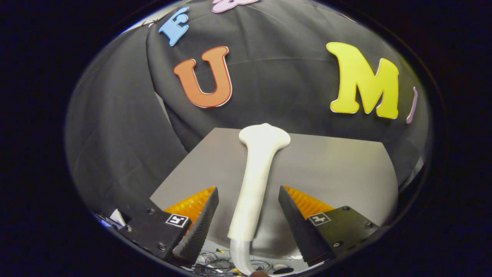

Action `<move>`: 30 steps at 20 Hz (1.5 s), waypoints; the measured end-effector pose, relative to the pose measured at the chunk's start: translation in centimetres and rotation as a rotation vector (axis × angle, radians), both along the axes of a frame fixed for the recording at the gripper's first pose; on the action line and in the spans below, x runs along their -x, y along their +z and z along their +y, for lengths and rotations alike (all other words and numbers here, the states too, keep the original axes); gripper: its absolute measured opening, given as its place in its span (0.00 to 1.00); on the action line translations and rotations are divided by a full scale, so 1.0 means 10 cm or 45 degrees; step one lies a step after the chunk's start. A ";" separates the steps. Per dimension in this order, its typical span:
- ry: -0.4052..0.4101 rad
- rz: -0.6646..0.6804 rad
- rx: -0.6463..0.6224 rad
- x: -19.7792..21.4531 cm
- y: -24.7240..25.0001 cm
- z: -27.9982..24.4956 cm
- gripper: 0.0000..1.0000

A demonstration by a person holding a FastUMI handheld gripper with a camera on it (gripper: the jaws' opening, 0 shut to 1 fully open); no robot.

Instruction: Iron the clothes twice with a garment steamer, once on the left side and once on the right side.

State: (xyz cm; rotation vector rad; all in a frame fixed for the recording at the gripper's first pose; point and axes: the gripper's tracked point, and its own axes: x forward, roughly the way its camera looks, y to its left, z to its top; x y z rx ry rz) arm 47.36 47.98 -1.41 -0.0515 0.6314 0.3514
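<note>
Seen from the gripper (pixel 248 215), looking forward along its two fingers. Going left to right: the left finger (pixel 200 223), then a gap, then the handle of a white garment steamer (pixel 255 181), another gap, and the right finger (pixel 294 219). The gripper is open, its fingers spread to either side of the handle and touching nothing.

The garment steamer lies lengthwise on a grey tabletop (pixel 338 169), running away from the fingers. Its handle is long, smooth and rounded, widening at the far end into a broad flared head. A pale ribbed hose (pixel 240 256) leaves the near end and curves down over the tabletop's near edge.

Judging by its look, the steamer is rigid moulded plastic, fairly light but front-heavy at the head, with a slick surface that could twist in a loose grip. The trailing hose will likely tug as it moves. The straight mid-handle between the fingers seems the best place to hold.
</note>
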 end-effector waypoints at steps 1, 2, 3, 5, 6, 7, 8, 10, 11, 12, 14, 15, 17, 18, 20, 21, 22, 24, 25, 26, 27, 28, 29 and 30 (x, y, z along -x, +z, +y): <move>-0.030 -0.003 0.011 -0.06 -0.03 -0.01 0.93; -0.058 0.002 0.029 -0.10 -0.07 -0.04 0.91; -0.079 0.013 0.047 -0.13 -0.12 -0.05 0.85; -0.096 0.037 0.079 -0.17 -0.21 -0.04 0.76; -0.109 0.065 0.093 -0.18 -0.26 -0.04 0.74; -0.126 0.032 0.111 -0.23 -0.23 -0.04 0.69; -0.122 0.057 0.117 -0.20 -0.28 -0.03 0.68; -0.127 0.048 0.143 -0.20 -0.25 0.01 0.58; -0.135 0.032 0.148 -0.20 -0.24 0.00 0.53; -0.157 0.020 0.135 -0.22 -0.23 0.00 0.49; -0.179 0.035 0.092 -0.20 -0.24 0.01 0.43; -0.179 0.039 0.053 -0.17 -0.20 0.03 0.39; -0.153 -0.008 0.022 -0.12 -0.07 0.03 0.34; -0.144 -0.043 0.006 -0.08 0.02 0.02 0.32; -0.142 -0.097 -0.027 0.02 0.17 -0.06 0.30; -0.149 -0.124 -0.037 0.07 0.25 -0.10 0.29; -0.151 -0.142 -0.050 0.13 0.34 -0.15 0.29; -0.136 -0.179 -0.092 0.29 0.48 -0.21 0.29; -0.130 -0.204 -0.109 0.38 0.58 -0.26 0.29; -0.125 -0.241 -0.119 0.47 0.69 -0.33 0.29; -0.128 -0.288 -0.124 0.56 0.80 -0.41 0.29; -0.136 -0.340 -0.133 0.67 0.94 -0.49 0.29; -0.150 -0.390 -0.145 0.79 1.06 -0.61 0.29; -0.168 -0.435 -0.156 0.89 1.18 -0.73 0.28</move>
